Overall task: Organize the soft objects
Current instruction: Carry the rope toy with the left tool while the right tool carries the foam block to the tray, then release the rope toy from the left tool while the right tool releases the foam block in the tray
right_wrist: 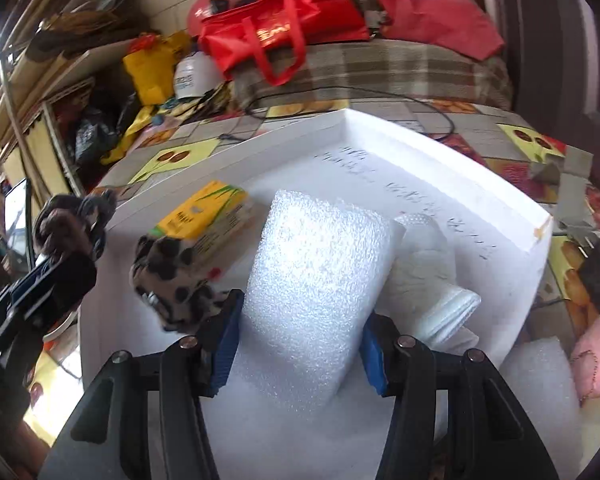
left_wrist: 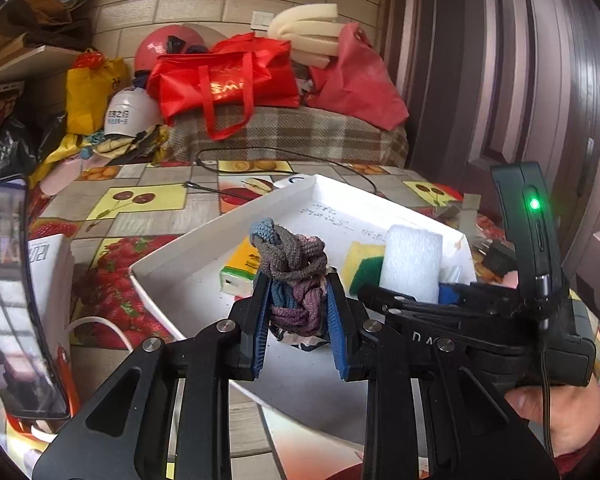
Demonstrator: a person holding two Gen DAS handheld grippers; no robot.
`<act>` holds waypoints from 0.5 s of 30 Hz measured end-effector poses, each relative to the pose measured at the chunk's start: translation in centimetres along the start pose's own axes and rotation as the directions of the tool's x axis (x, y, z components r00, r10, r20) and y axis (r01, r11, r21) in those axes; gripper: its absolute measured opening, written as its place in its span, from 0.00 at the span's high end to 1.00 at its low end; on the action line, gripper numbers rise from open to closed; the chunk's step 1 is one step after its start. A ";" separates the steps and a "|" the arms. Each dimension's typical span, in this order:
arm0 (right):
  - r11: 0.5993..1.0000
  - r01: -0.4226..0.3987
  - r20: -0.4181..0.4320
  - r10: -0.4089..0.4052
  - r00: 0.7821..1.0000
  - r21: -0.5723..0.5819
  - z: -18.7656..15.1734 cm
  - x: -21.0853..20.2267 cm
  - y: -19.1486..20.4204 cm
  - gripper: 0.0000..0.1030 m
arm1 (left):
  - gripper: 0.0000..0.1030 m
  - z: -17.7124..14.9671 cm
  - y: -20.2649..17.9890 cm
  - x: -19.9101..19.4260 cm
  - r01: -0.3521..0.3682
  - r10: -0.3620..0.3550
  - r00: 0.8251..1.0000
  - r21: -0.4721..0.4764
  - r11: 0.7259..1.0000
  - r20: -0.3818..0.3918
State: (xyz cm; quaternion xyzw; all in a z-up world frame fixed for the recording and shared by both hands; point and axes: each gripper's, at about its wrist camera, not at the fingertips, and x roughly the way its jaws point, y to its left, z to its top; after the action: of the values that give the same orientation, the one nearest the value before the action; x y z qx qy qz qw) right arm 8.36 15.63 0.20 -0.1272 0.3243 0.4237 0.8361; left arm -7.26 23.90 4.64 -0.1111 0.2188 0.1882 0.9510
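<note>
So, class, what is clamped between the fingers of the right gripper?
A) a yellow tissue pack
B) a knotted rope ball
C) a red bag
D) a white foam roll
D: the right gripper has its blue pads pressed against both sides of the white foam roll, above the white tray.

The left gripper [left_wrist: 298, 312] fills the lower centre of its own view, its blue pads clamped tight on a knotted rope bundle [left_wrist: 294, 276]. The right gripper [right_wrist: 300, 344] sits at the bottom centre of its view, pads pressed against the sides of a white foam roll [right_wrist: 316, 280]. A hand [left_wrist: 556, 420] grasps that gripper's handle at lower right of the left view.
</note>
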 end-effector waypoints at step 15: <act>0.999 0.014 0.038 -0.016 0.999 0.051 0.2 -0.7 -0.8 0.46 | 0.67 1.3 1.1 3.1 -0.060 0.058 0.997 -0.061 0.996 -0.048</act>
State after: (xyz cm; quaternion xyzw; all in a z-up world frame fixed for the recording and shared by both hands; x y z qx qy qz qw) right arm 8.82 14.79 0.70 -0.1003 0.3178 0.4116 0.8482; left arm -4.63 26.19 4.26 -0.1385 0.2377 0.2203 0.9358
